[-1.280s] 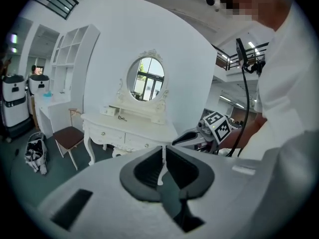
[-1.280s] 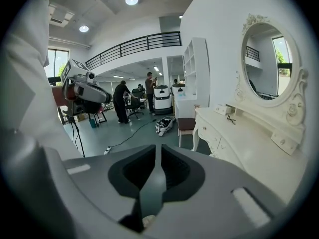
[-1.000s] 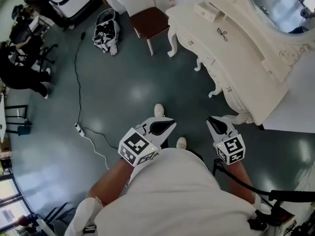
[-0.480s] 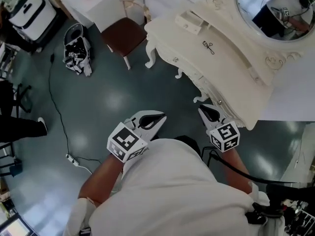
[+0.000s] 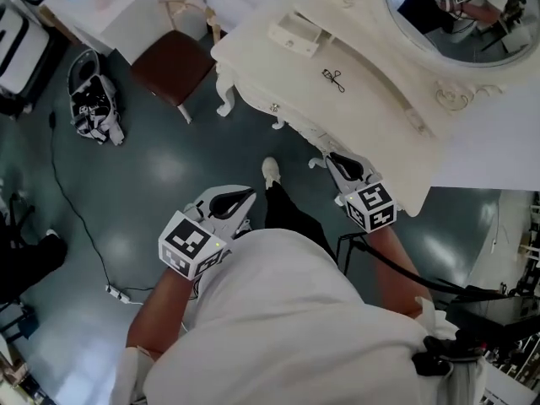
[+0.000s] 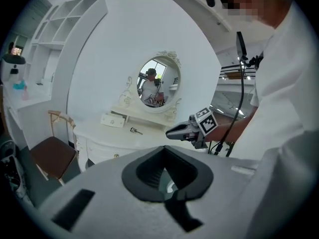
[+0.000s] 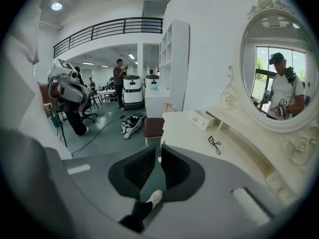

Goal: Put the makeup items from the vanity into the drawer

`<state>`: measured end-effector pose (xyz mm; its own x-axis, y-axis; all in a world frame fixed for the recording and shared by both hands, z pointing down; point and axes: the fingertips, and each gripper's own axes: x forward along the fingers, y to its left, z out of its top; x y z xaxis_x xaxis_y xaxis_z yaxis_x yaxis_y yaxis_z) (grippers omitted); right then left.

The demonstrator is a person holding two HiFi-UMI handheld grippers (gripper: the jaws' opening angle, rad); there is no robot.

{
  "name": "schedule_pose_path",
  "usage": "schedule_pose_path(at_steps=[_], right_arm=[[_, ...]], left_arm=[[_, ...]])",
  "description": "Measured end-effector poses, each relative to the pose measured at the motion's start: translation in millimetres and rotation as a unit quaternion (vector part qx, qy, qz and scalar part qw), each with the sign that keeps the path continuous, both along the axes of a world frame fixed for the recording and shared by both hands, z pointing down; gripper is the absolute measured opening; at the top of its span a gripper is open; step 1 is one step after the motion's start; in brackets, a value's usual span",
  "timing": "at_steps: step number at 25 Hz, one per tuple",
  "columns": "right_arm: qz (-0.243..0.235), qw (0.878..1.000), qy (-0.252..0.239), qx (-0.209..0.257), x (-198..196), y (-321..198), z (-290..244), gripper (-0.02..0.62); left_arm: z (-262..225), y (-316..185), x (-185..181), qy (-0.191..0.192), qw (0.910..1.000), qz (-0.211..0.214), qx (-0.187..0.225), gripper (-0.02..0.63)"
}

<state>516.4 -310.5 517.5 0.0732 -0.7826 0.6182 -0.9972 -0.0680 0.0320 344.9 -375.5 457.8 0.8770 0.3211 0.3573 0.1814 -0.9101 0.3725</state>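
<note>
While our left gripper (image 5: 240, 199) hangs closed, our nearer right gripper (image 5: 337, 161) is opening empty jaws, eyelash curler (image 5: 334, 79) lying lengthwise ahead.

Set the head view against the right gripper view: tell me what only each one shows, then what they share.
Only the head view: the power strip lying on the floor.
Only the right gripper view: the balcony railing, the white shelving unit and a standing person in the hall behind.
Both: the vanity, the eyelash curler lying on it, the small drawer box, the brown-seated chair and the bag on the floor.
</note>
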Motion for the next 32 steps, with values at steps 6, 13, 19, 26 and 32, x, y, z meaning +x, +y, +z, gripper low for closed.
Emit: schedule_pose_path(at_steps=[6,13,19,26,32], right_arm=[[0.018,0.999,0.023,-0.024,112,-38,38,0.051],[0.019,0.997,0.036,-0.066,235,-89,90,0.082],[-0.003,0.994,0.041,-0.100,291,-127,134,0.100],[-0.031,0.991,0.044,-0.122,315,-147,163,0.095],[-0.039,0.990,0.050,-0.124,323,-147,164,0.025]], left_arm=[[-8,-43,64,-0.006,0.9996,-0.025,0.015,0.002],[-15,-86,148,-0.022,0.9981,-0.051,0.028,0.002],[-17,-113,197,-0.038,0.9959,-0.073,0.037,0.002],[-11,-134,230,-0.055,0.9927,-0.100,0.037,0.002],[-9,-137,247,-0.057,0.9913,-0.112,0.039,0.003]])
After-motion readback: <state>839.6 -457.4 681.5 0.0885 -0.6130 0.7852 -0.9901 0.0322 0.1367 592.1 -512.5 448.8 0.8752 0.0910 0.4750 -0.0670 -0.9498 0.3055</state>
